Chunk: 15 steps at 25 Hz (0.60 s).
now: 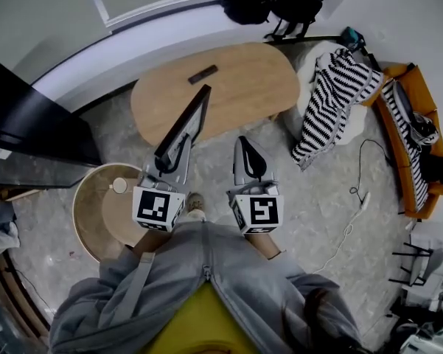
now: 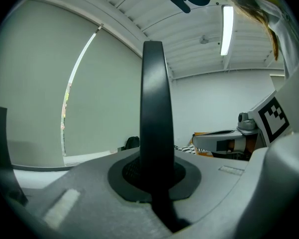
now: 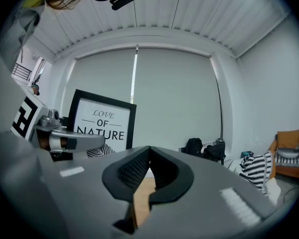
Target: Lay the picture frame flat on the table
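Wooden oval table (image 1: 243,80) out front, and the picture frame (image 1: 184,124) is upright at its near left edge, pinched along the bottom by the left gripper (image 1: 169,161). Right gripper (image 1: 245,144) hangs just right of it, jaws closed on nothing.

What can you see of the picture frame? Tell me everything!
The frame is thin, black and rectangular, with a white picture inside. Big letters on it say LOVE OF NATURE, and a striped drawing sits below them. It stands upright and a bit tilted, not flat. The left tongs are shut on one edge and hold it up by the wooden table. From above it looks like a dark, slanted slab. Nothing else seems to touch it.
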Each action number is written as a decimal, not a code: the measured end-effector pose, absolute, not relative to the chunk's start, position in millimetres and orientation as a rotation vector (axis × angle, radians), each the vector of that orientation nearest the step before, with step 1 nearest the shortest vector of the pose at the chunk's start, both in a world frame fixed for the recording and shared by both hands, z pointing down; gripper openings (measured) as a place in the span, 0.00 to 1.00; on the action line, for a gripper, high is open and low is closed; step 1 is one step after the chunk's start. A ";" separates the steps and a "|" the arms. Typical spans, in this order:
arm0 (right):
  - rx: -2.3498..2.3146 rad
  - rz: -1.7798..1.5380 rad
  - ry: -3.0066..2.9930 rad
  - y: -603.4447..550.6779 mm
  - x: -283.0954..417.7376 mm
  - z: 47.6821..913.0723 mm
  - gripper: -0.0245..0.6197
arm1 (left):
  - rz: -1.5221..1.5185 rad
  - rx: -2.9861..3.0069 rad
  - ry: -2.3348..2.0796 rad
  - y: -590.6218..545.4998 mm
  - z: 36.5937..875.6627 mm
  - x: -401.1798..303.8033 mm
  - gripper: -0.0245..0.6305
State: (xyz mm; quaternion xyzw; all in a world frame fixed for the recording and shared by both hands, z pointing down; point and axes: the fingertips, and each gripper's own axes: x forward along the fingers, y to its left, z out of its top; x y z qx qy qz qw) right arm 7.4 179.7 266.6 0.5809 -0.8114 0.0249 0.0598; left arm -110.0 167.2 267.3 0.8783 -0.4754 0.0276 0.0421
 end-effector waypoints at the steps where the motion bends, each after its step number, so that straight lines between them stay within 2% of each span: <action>1: 1.751 0.082 -2.455 177.2 5.5 268.4 0.04 | 0.082 2.681 -1.453 163.3 269.0 -112.0 0.05; 15: 1.748 0.060 -2.456 112.1 15.8 271.2 0.04 | 0.044 2.660 -1.429 104.9 279.1 -104.1 0.05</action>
